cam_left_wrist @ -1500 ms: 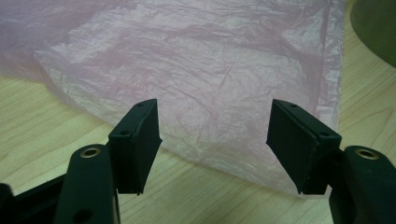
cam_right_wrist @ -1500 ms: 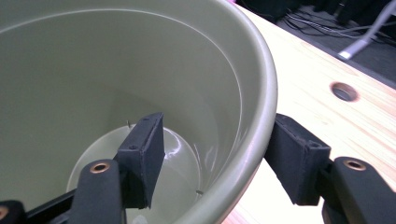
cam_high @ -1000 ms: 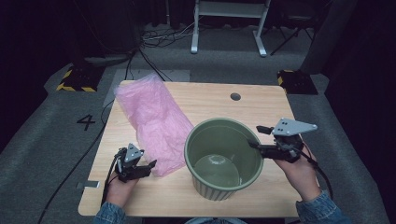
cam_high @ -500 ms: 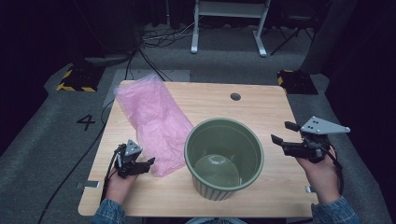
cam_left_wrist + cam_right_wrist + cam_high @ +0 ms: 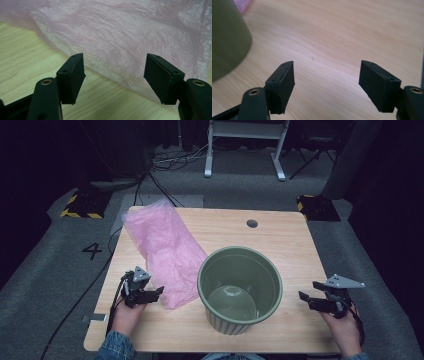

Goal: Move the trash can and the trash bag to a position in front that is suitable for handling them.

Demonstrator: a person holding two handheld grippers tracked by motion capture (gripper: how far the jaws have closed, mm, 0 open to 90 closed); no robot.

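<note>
Likely work in hand: lining the ribbed olive-green plastic bin (image 5: 240, 290) with the crinkled thin pink plastic bag (image 5: 165, 250). Bin stands upright at the near middle of the pale wooden table (image 5: 280, 235); bag lies flat to its left, near edge just beside the bin wall. Risks, as judged: film is thin and lies flat, so a low pinch may scrape wood and miss it, or catch one layer and drag the whole sheet; a snagged bag could nudge or tip the light bin; the bin sits fairly near the front edge. Left gripper (image 5: 155, 293): jaws wide apart, hovering at the bag's near edge, pads (image 5: 72, 77) not touching the film. Right gripper (image 5: 306, 299): jaws have just been opening, now wide, nothing between them, over bare table well right of the bin.
</note>
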